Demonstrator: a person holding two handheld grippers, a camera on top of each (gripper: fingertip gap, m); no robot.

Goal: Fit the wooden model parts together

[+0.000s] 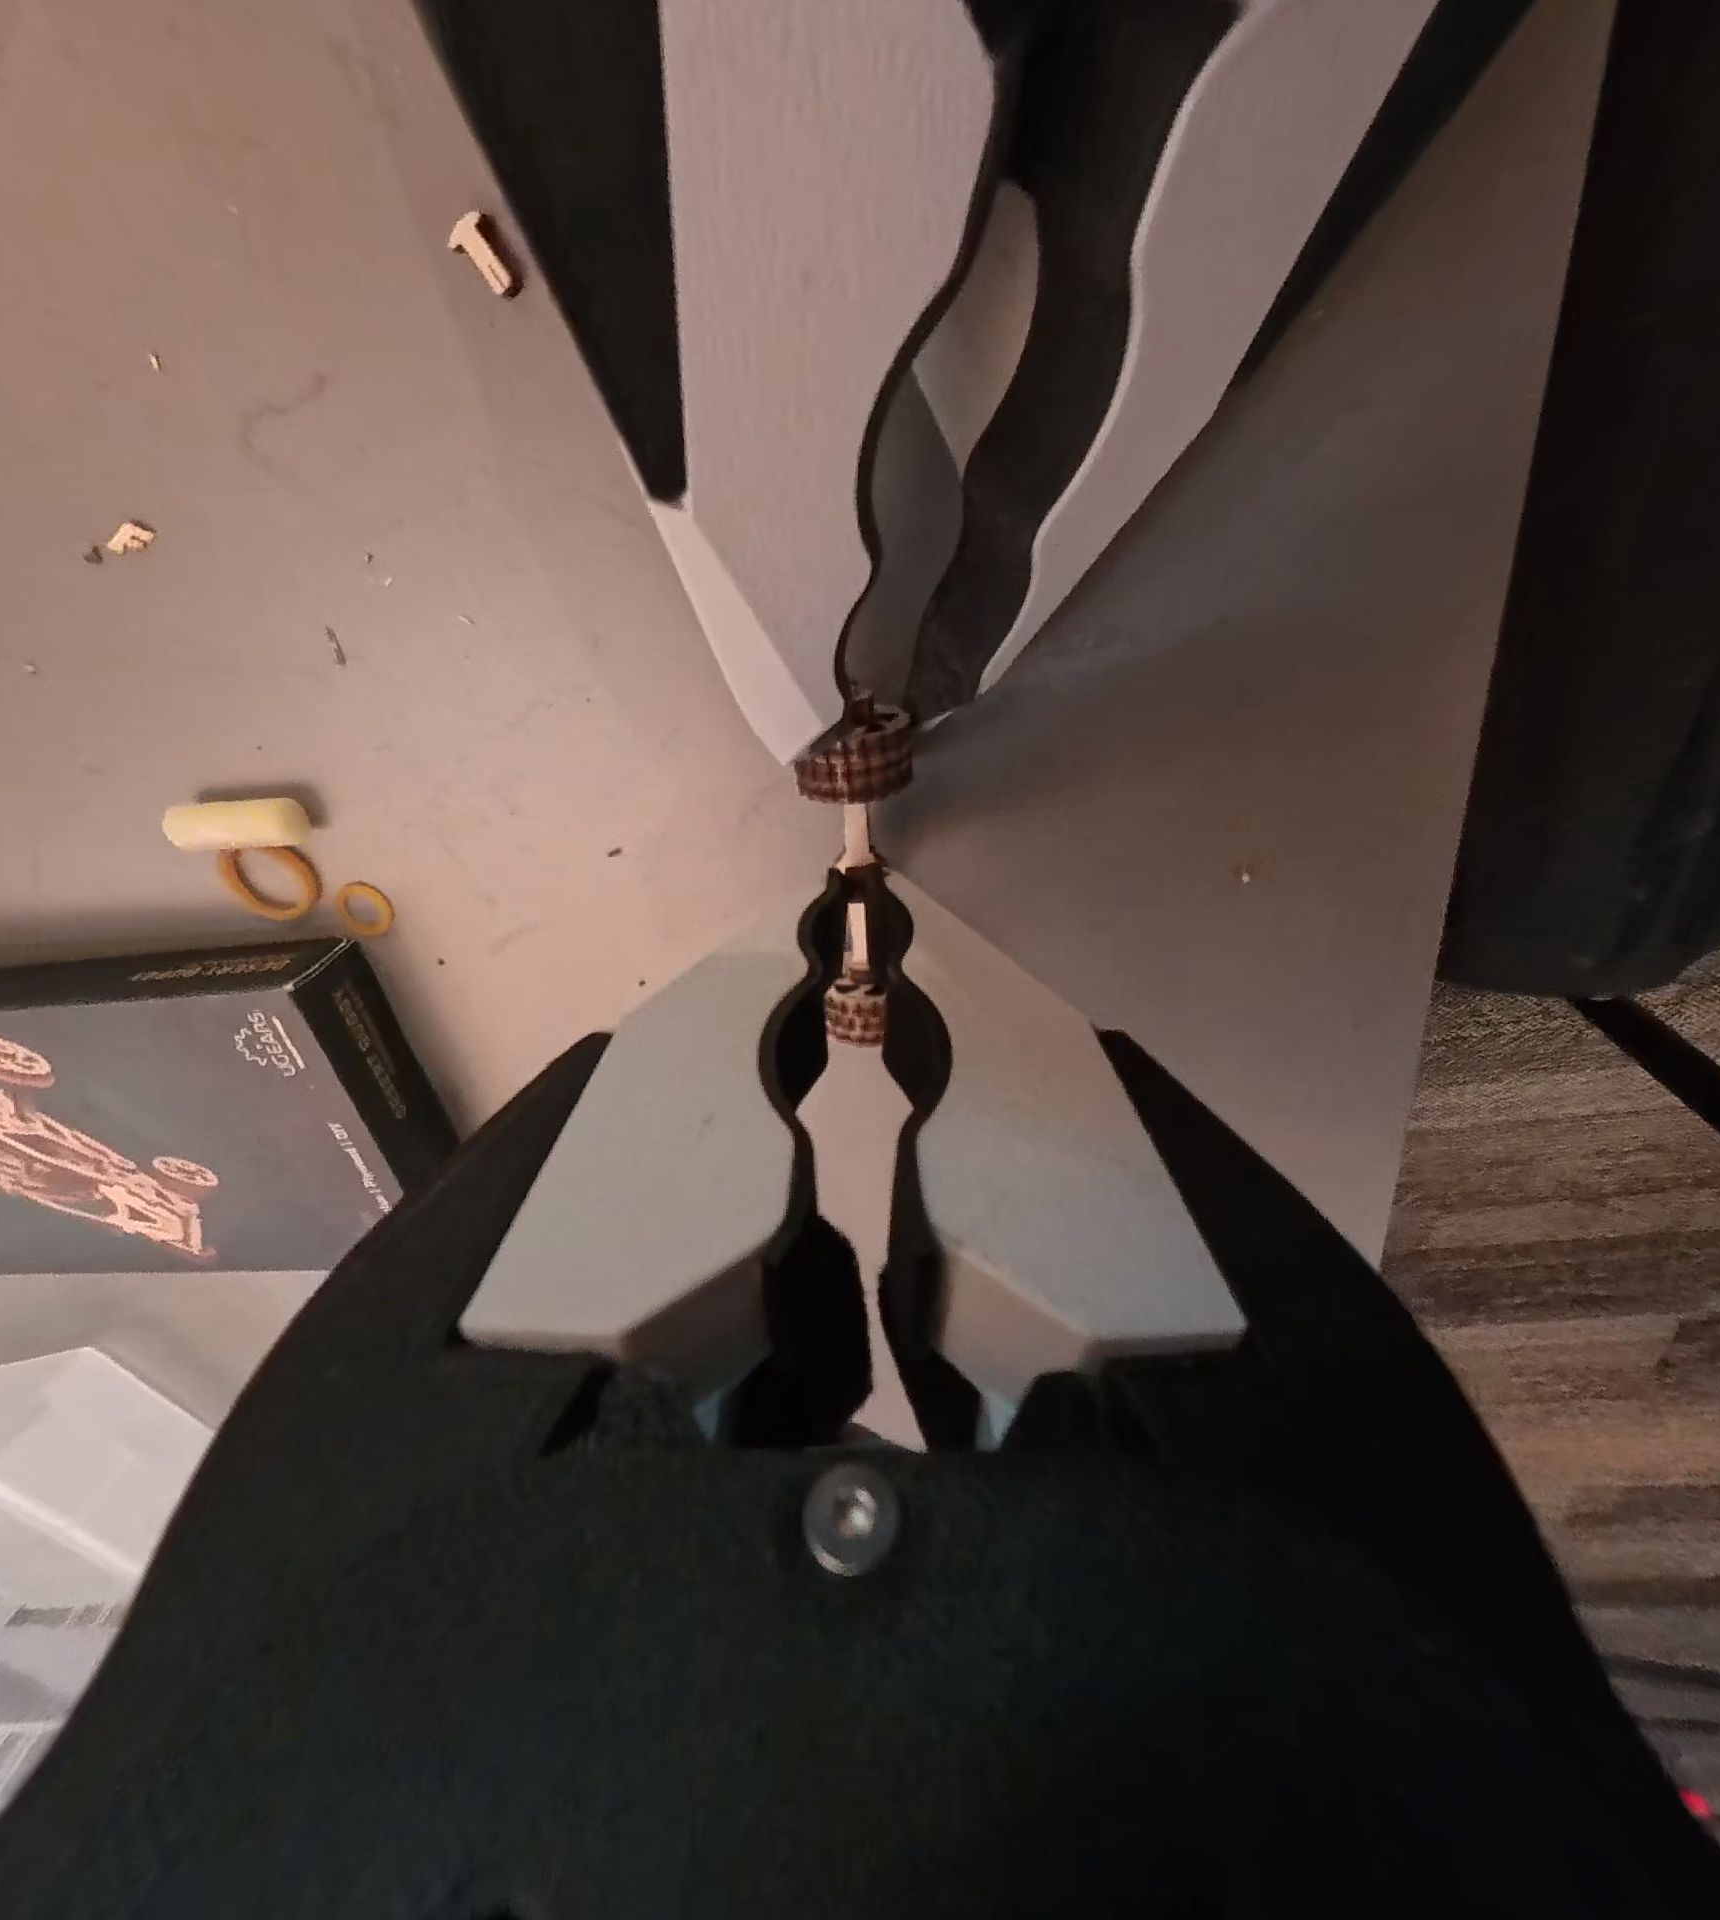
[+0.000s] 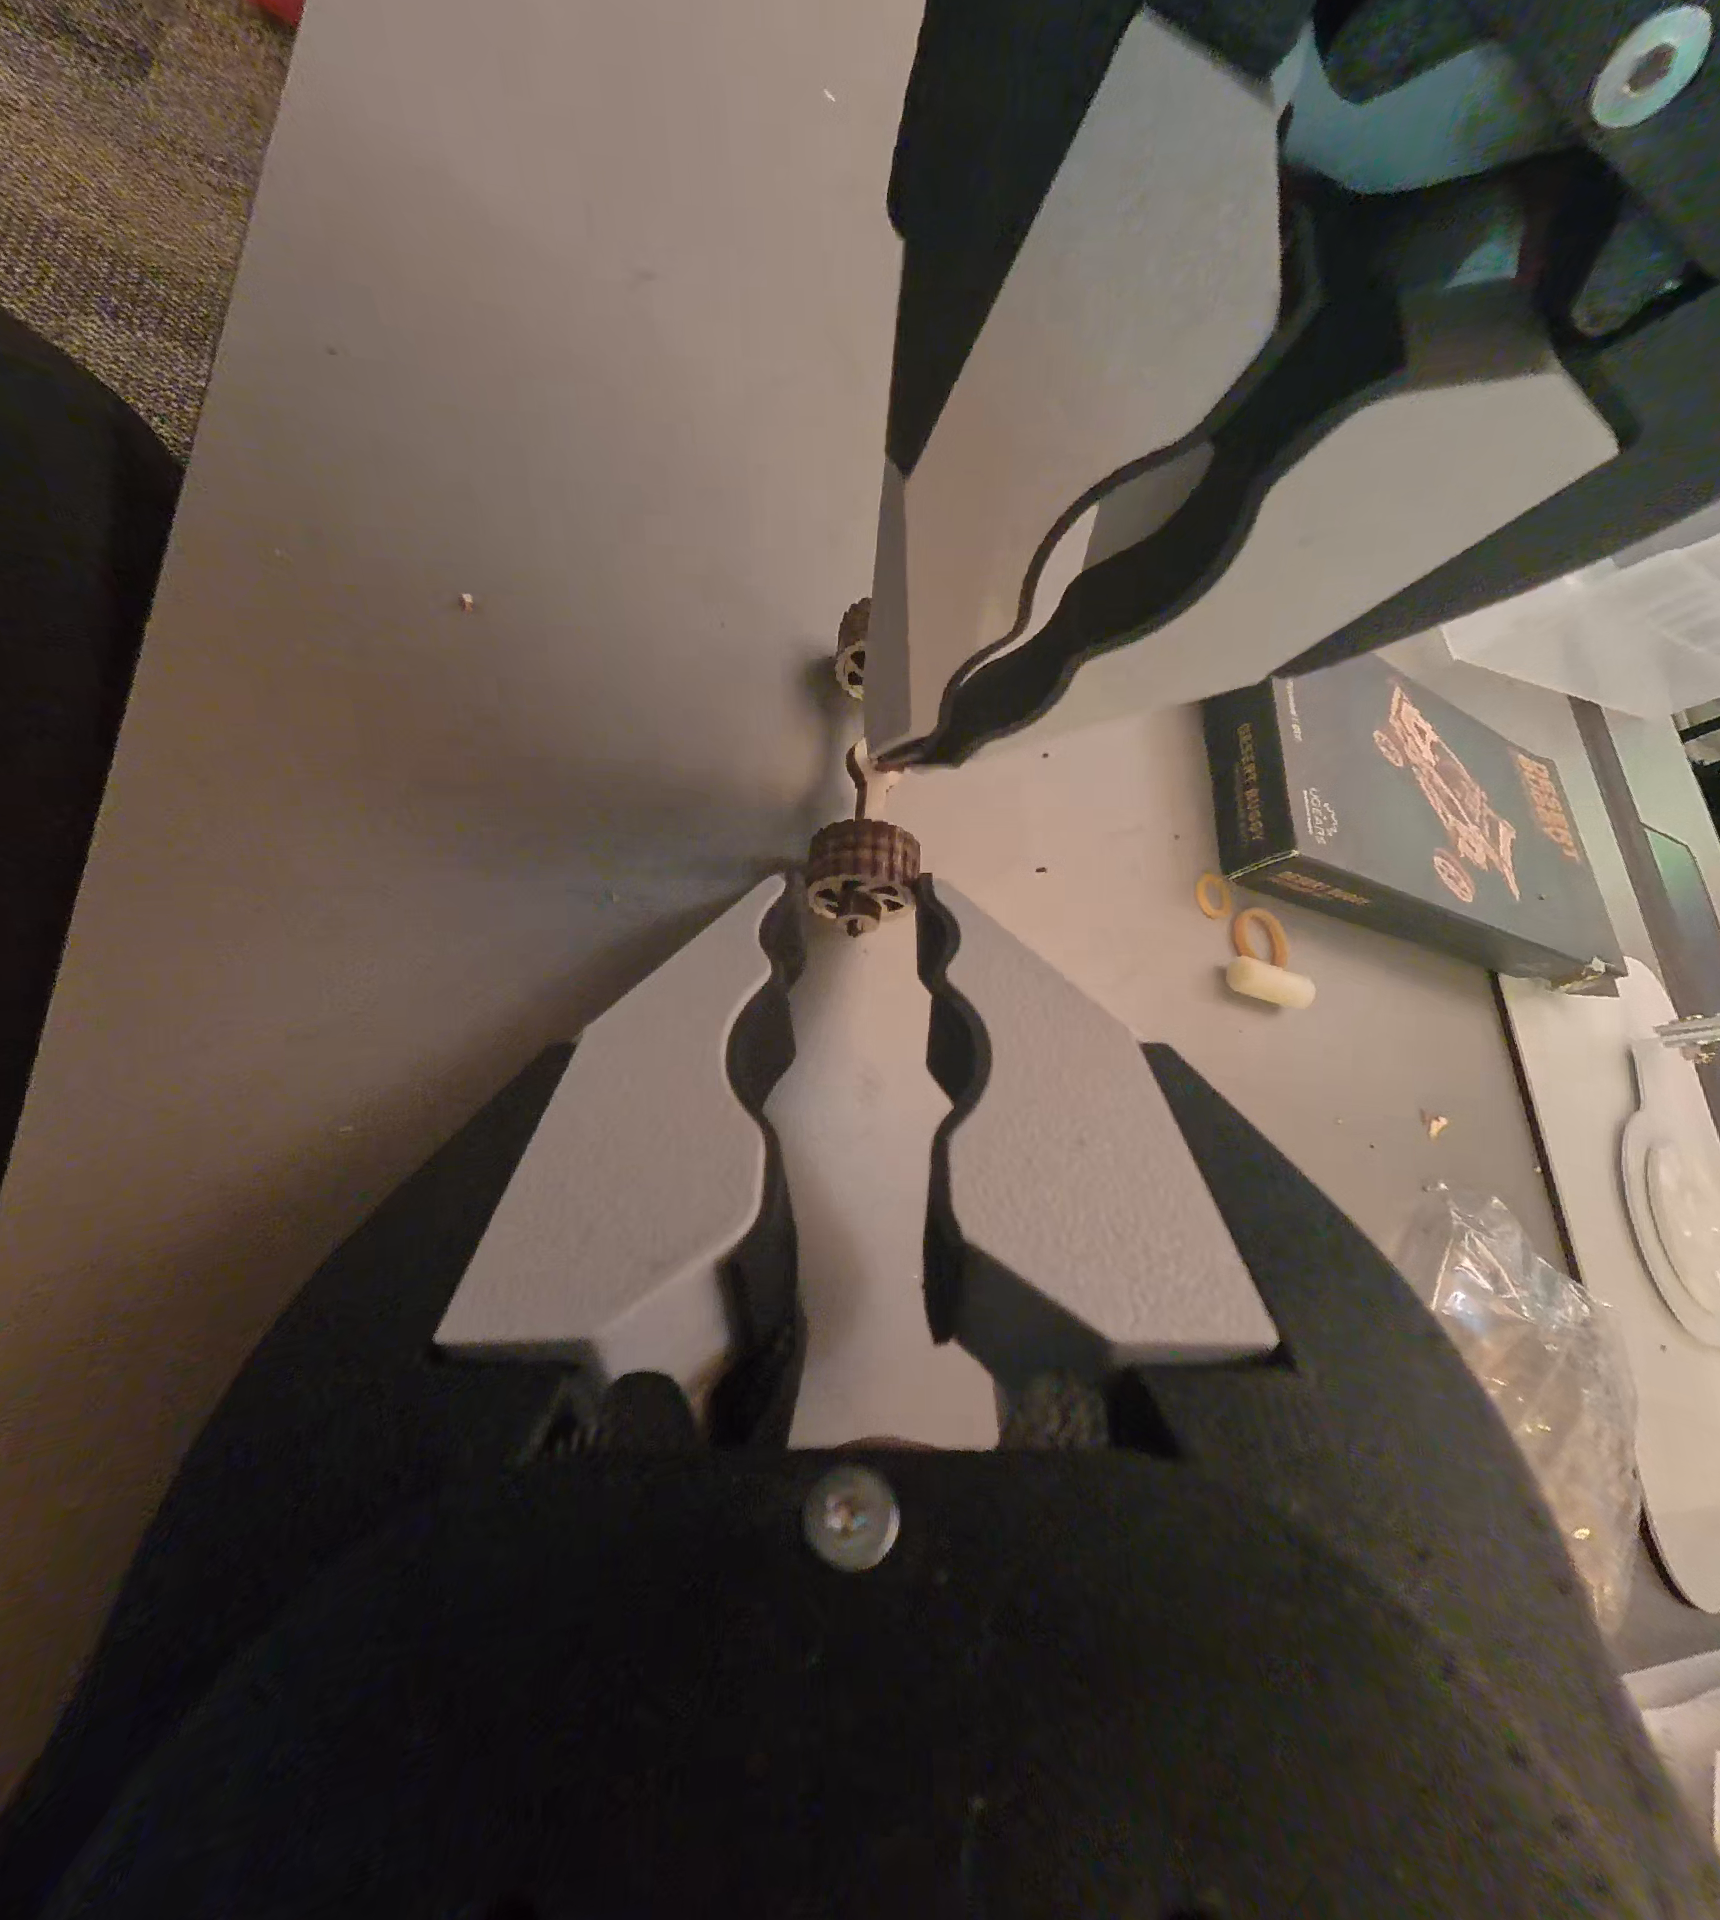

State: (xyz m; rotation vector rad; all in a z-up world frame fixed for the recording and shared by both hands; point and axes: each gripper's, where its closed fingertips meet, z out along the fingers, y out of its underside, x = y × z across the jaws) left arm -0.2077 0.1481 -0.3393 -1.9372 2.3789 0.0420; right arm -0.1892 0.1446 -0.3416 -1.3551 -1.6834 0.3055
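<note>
Pressing harder risks snapping the thin wooden axle [image 1: 857, 914] pinched in the left gripper [image 1: 858, 894]'s nearly closed fingers above the table [image 1: 316, 468], or popping the wheel [image 2: 861, 868] from the right gripper [image 2: 858, 902]'s narrow-gapped tips.

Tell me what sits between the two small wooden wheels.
A thin pale wooden axle joins the near wheel to the far wheel; the left gripper pinches it. Left wrist view shows it.
</note>
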